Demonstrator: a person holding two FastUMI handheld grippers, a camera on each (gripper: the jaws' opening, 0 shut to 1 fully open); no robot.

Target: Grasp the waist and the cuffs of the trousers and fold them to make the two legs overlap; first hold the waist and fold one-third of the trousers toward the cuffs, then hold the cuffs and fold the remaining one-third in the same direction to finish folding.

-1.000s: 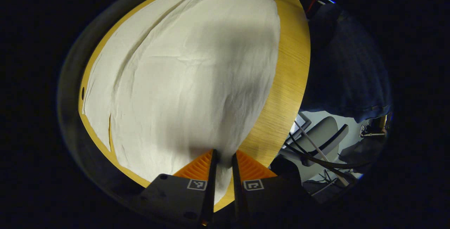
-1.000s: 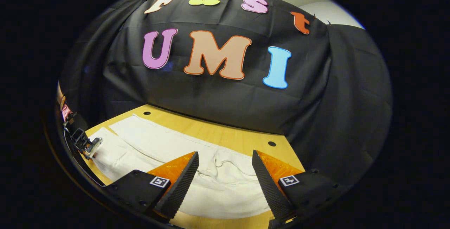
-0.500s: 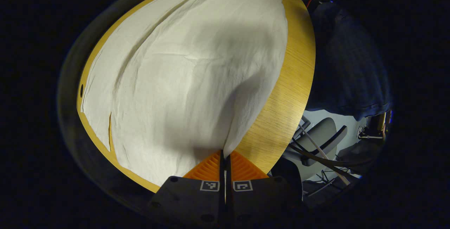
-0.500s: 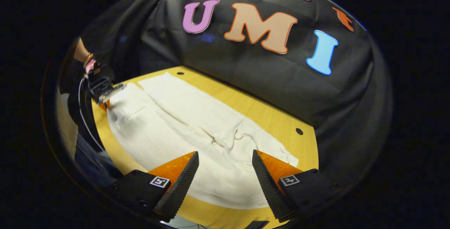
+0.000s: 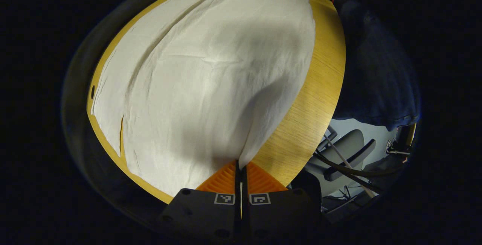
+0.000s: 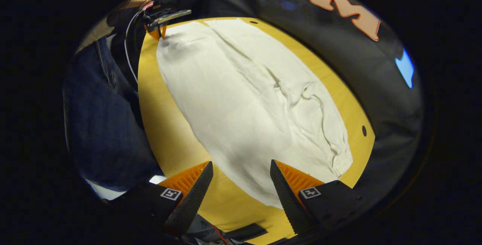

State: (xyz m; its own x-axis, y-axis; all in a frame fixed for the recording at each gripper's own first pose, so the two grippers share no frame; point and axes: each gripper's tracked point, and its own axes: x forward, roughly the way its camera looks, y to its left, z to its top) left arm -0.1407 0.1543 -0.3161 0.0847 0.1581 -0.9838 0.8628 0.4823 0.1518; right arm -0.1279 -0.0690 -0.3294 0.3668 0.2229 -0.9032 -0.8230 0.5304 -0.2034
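Trousers (image 5: 211,72) pinched at cuff by left gripper (image 5: 241,169); no readable writing.

Cream-white trousers (image 5: 211,79) on a yellow wood-grain table (image 5: 316,98); dark-blue clothing (image 6: 98,124).

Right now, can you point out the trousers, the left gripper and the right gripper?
trousers (image 6: 241,98): right gripper view, middle of the cloth.
left gripper (image 5: 241,169): left gripper view, between its fingertips, pinching the trouser edge.
right gripper (image 6: 241,169): right gripper view, midway between its spread fingertips.
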